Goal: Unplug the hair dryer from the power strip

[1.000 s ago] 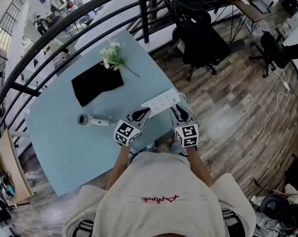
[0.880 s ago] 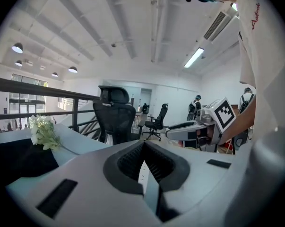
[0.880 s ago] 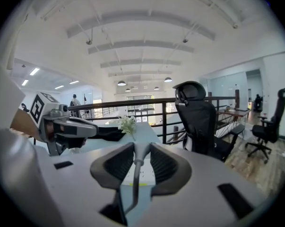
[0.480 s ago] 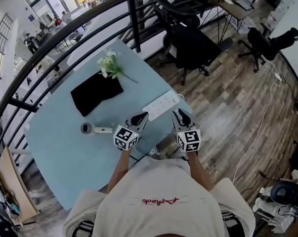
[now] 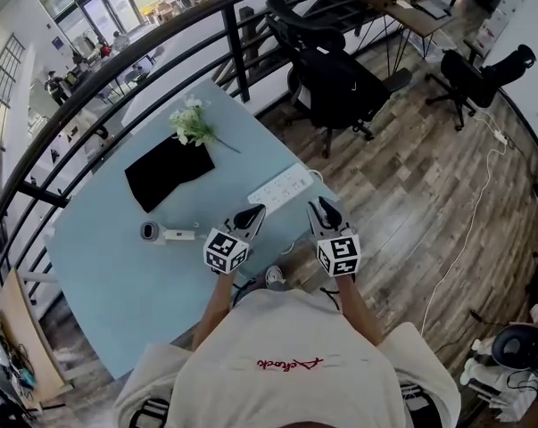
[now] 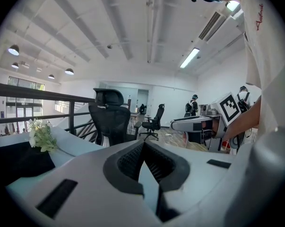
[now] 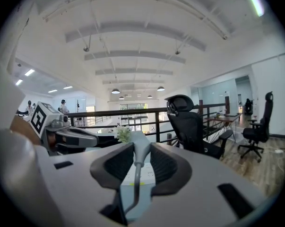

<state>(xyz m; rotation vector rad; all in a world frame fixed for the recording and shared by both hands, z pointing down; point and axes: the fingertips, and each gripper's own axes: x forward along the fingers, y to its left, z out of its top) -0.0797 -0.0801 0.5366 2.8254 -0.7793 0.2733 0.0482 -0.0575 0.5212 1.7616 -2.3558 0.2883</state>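
Observation:
The white power strip (image 5: 286,185) lies near the right edge of the light-blue table (image 5: 117,275). The hair dryer (image 5: 164,233) lies on the table to its left. My right gripper (image 5: 318,209) hovers just short of the strip's near end, shut on the grey plug (image 7: 141,151), whose cord (image 7: 134,189) hangs down between the jaws. The strip (image 7: 144,175) shows below and beyond the plug, apart from it. My left gripper (image 5: 252,215) is held beside the strip's near side, shut with nothing in it; in its own view the left gripper (image 6: 144,145) shows only table between its pads.
A black cloth (image 5: 166,169) and a bunch of white flowers (image 5: 190,125) lie at the far side of the table. A black railing (image 5: 233,52) runs behind it. A black office chair (image 5: 340,83) stands on the wooden floor (image 5: 429,203) to the right.
The right gripper has risen and drawn back a little from the power strip with the plug between its jaws. The left gripper has shifted slightly, still shut.

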